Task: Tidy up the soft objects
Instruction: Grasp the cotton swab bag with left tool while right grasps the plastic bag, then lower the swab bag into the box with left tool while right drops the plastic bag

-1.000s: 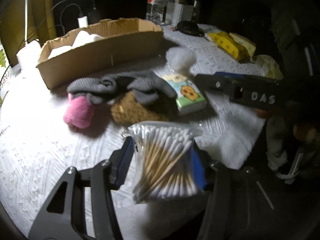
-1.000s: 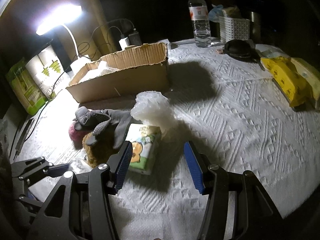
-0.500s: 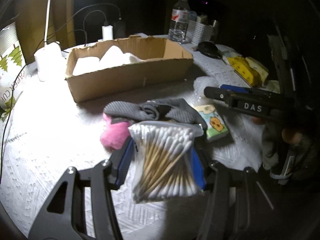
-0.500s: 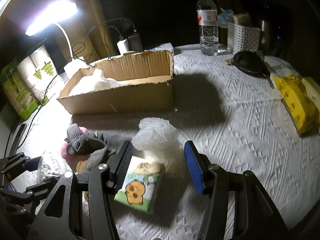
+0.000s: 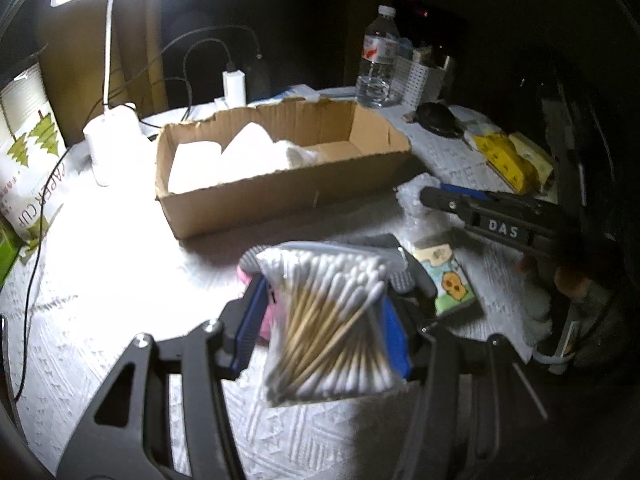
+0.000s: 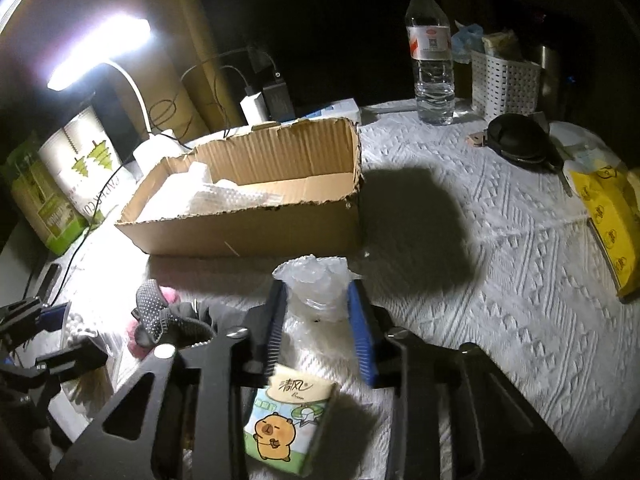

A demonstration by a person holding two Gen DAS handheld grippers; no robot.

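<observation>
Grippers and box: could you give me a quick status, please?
Left gripper holds swab bag. Right gripper closing on plastic wrap. Box ahead, path clear.

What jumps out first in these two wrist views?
The bag of cotton swabs clamped in the left tool fills the left view's foreground. Behind it, the cardboard box sits mid-table, lamp-lit. The right tool has just been closing on crumpled clear plastic, tissue pack below it.
</observation>
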